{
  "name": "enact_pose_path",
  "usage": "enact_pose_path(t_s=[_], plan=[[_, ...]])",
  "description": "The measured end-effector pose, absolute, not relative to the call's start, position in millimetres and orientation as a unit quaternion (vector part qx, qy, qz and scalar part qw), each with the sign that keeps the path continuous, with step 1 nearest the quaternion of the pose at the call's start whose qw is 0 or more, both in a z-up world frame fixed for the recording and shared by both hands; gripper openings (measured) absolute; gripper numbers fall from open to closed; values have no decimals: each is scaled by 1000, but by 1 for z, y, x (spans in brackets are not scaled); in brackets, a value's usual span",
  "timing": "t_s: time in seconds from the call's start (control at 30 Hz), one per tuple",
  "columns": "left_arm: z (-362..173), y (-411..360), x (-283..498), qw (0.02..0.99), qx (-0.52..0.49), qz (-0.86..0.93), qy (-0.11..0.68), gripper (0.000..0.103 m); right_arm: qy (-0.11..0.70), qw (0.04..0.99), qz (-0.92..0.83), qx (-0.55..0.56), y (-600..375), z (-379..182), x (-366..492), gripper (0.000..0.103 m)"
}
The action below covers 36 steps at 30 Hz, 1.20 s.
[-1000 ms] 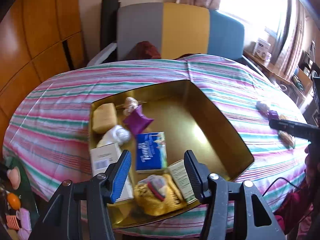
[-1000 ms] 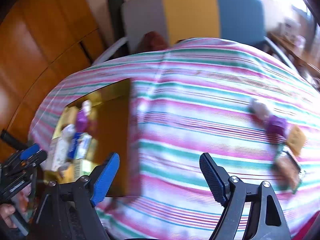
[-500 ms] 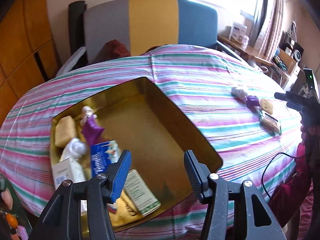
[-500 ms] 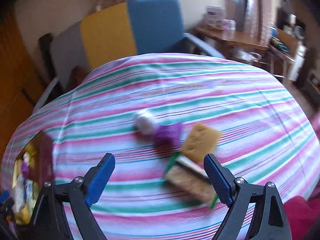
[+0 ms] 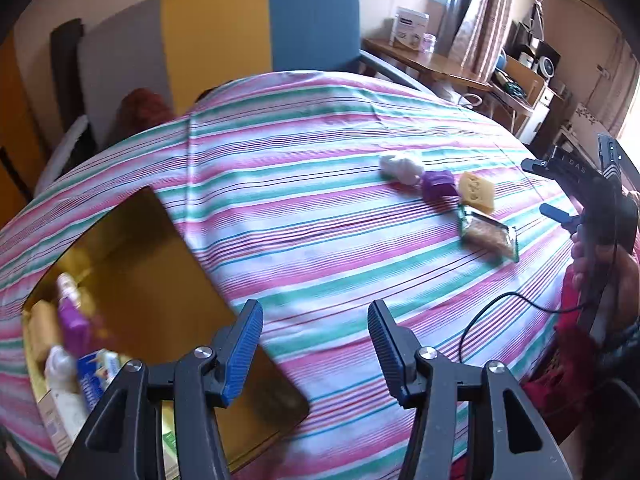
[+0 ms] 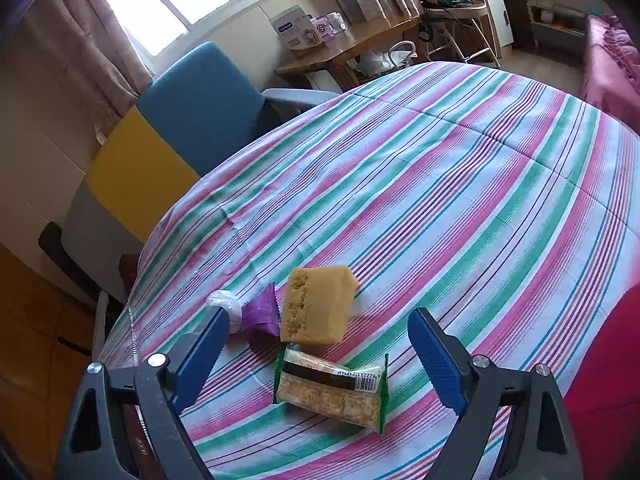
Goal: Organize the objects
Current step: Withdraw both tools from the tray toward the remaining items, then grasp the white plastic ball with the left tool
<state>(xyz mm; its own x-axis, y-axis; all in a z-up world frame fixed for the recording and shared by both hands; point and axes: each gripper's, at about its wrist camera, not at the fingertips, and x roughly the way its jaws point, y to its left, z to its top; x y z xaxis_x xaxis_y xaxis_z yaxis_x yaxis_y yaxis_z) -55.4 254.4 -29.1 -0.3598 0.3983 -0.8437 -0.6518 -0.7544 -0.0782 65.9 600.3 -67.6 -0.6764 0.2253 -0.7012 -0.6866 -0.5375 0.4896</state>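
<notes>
Four loose items lie in a row on the striped tablecloth [image 6: 460,184]: a white crumpled wad [image 6: 226,304], a purple packet [image 6: 262,316], a yellow sponge [image 6: 316,304] and a green-edged cracker pack [image 6: 332,390]. My right gripper [image 6: 318,360] hovers open just above the cracker pack and the sponge, touching neither. In the left wrist view the same row shows at the right: wad [image 5: 400,166], purple packet [image 5: 439,185], sponge [image 5: 476,192], cracker pack [image 5: 489,234]. My left gripper [image 5: 314,348] is open and empty over bare cloth beside the gold box [image 5: 160,280].
The gold box holds several things at its left end, among them a purple packet [image 5: 72,322] and a blue packet [image 5: 96,372]. A grey, yellow and blue chair [image 5: 224,32] stands behind the table. A hand holding the right gripper [image 5: 592,216] shows at the right edge.
Both grippers swung right, away from the gold box. The right gripper rolled, opened wider and came in over the cracker pack and sponge. The left gripper's jaws kept the same gap.
</notes>
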Motion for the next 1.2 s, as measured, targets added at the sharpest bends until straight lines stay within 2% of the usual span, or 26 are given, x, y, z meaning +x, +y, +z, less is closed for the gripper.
enact_pose_path(t_s=[0.3,0.67,0.8,0.87,1.07,1.17,1.2], plan=[[-44,329,-85,359,-499,780,115,52,416,253,821,-297,602,-74,65,93],[-88,415,-157,359,-604,711,-14,50,424,217,821,-315,598,-81,56,93],[-101,444,-181,343,-618,705,-50,55,430,207,819,-317,597,-83,54,93],[-108,457,-190,330,-621,709,-51,61,435,204,818,-315,598,-84,55,93],[-123,494,-202,310,-616,724,-14,62,445,196,815,-314,599,-86,54,93],[-129,502,-197,304,-605,735,32,52,449,195,814,-312,601,-87,53,93],[-128,502,-193,309,-600,737,51,45,451,197,813,-310,602,-87,54,93]])
